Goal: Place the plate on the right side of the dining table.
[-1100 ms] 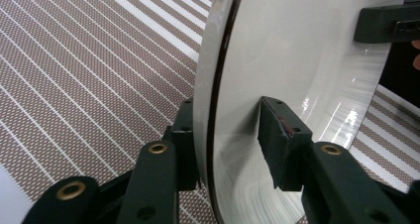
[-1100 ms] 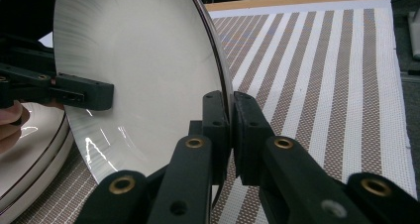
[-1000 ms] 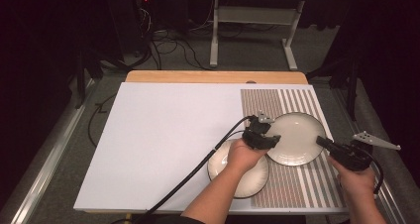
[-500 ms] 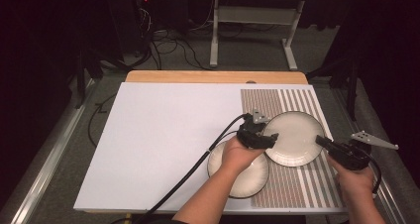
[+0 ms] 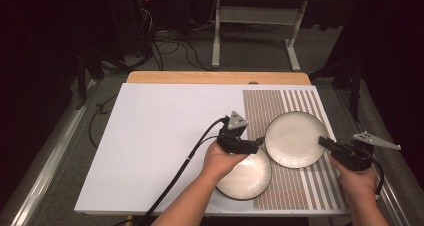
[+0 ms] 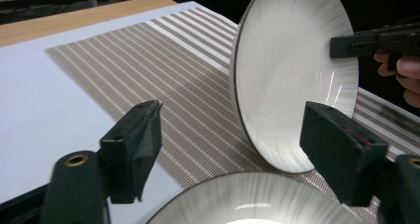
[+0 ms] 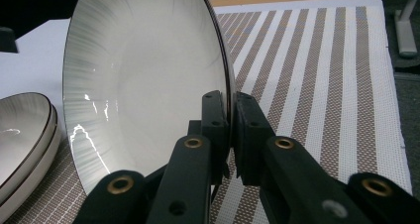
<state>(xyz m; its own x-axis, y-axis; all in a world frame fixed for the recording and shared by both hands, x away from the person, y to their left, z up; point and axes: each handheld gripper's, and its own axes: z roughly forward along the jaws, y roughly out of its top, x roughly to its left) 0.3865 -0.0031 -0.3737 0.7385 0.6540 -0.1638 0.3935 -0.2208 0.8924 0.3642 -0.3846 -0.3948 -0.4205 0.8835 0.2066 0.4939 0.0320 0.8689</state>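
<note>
Right gripper [image 5: 327, 145] at lower right of the high view, jaws clamped on the rim of the white plate [image 5: 295, 138]; plate sits over the striped mat [image 5: 300, 103], right of centre; in the right gripper view its rim [image 7: 229, 92] is pinched between the two pads. Left gripper [image 5: 259, 141] centre frame, jaws spread wide, holding nothing, above the stacked plates [image 5: 248, 175] at lower centre; stack overlaps mat edge and white table [image 5: 160, 136]; in the left gripper view held plate [image 6: 292, 75] upper right, tilted.
</note>
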